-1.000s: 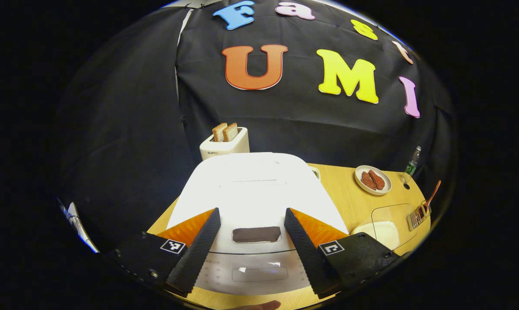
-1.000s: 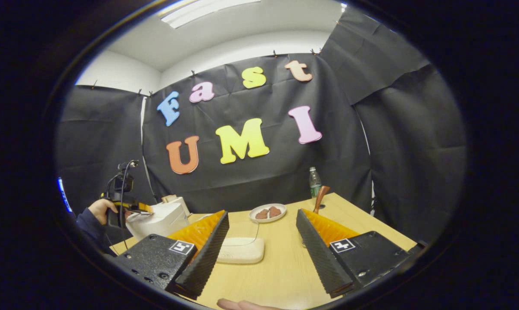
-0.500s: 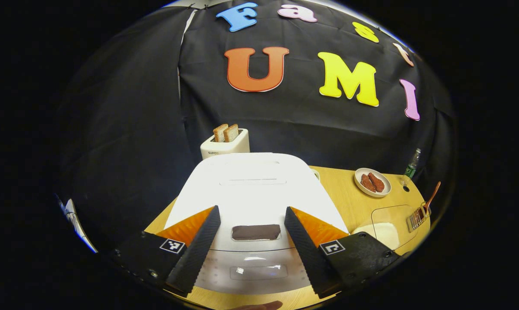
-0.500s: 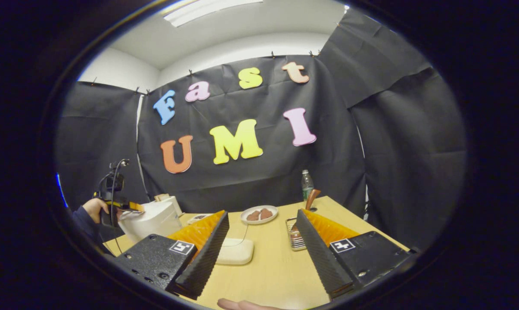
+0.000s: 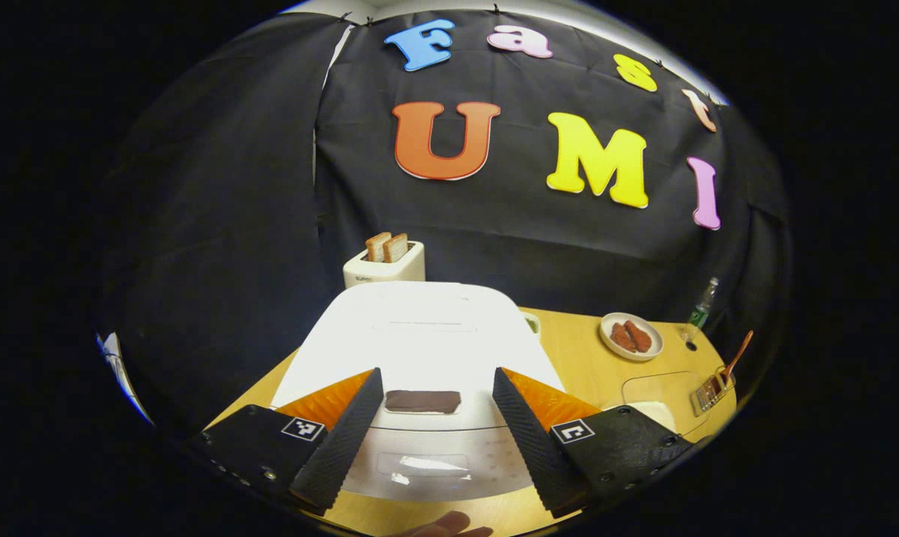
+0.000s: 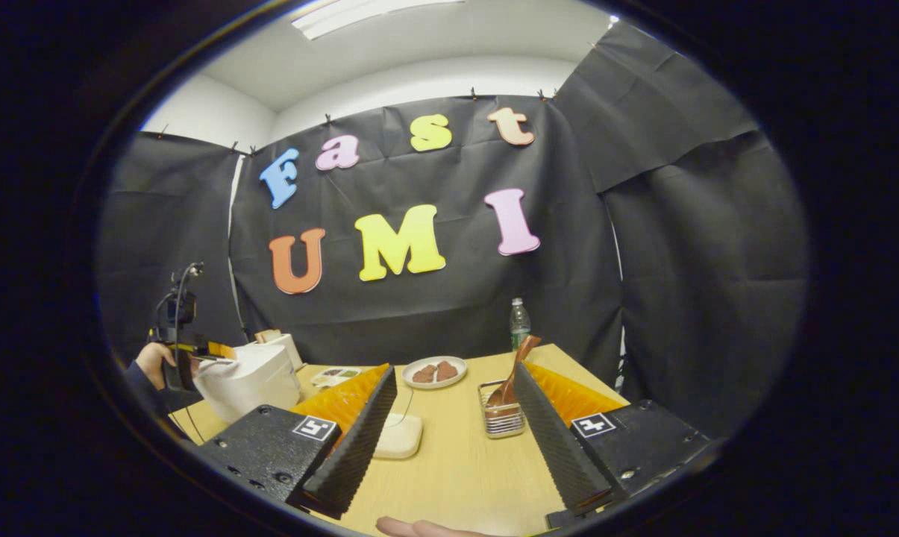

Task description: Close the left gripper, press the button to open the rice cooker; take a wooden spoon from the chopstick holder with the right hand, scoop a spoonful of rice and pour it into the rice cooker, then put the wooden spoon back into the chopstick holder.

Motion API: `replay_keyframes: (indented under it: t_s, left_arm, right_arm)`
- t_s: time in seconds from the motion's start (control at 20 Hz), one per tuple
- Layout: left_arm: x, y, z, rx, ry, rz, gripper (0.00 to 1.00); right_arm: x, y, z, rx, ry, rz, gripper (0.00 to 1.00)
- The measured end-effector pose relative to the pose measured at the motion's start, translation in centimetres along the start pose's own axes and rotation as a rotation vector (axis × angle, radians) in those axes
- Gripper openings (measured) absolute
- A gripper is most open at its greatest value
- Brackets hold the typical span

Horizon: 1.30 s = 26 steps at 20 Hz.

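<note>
So the step in hand looks like the very first one: shut the left gripper (image 5: 434, 425) and poke the dark rectangular button (image 5: 422, 401) on the front of the white rice cooker (image 5: 419, 335). Right now its fingers are spread wide, one either side of that button, nothing between them. I'd close them fully first so they make one blunt tip, then push straight down on the middle of the button. Pressing with them apart would probably just straddle it and land on the lid. The lid is still down, so be ready to back off as it pops.

Pose-wise, the left gripper sits above the near front edge of the cooker, tilted down at it. In the right gripper view you can see it far left, a hand (image 6: 151, 361) holding it by the cooker.

The right gripper (image 6: 449, 432) is also wide open and holding nothing, hovering over the light wooden surface (image 6: 456, 470). The brown wooden spoon (image 6: 515, 367) stands tilted in the small wire chopstick holder (image 6: 500, 418), just ahead by its right finger. The flat clear-lidded container of white rice (image 6: 398, 436) sits near its left finger.
</note>
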State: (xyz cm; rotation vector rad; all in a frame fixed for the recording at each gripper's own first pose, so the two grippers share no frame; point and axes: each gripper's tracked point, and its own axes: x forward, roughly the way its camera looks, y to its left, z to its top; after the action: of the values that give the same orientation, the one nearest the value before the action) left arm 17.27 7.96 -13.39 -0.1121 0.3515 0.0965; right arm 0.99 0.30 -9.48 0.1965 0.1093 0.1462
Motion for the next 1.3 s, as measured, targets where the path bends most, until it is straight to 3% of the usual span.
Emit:
replay_keyframes:
  t_s: [0.25,0.45,0.5,0.75,0.8,0.9,1.0,1.3]
  left_arm:
    - [-5.9,-3.0,4.4,0.027,-0.128,-0.013,0.94]
    - [-10.7,-4.5,6.5,0.095,-0.2,0.022,0.94]
    - [-11.8,-5.1,6.7,0.104,-0.209,0.016,0.94]
    - [-16.4,-7.7,5.9,0.099,-0.255,-0.028,0.94]
    - [-17.2,-8.0,5.6,0.111,-0.263,-0.031,0.94]
    - [-18.8,-8.7,5.2,0.119,-0.295,-0.033,0.94]
    - [-20.5,-9.6,5.2,0.134,-0.343,-0.046,0.94]
    - [-22.8,-11.7,2.2,0.151,-0.37,-0.112,0.94]
  right_arm:
    - [-0.7,-0.8,0.5,0.021,-0.011,-0.022,1.0]
    - [-1.1,-1.9,0.8,0.022,-0.004,-0.043,0.95]
    - [-1.0,-2.2,1.1,0.021,0.001,-0.055,0.99]
    - [-1.7,-3.0,3.4,0.049,-0.021,-0.066,0.95]
    - [-1.8,-3.2,3.9,0.04,-0.031,-0.07,0.99]
    - [-1.8,-3.8,4.6,0.009,-0.04,-0.092,0.95]
    - [-2.2,-3.6,5.0,0.002,-0.039,-0.103,0.99]
    - [-1.9,-1.1,5.7,-0.054,-0.031,-0.054,0.99]
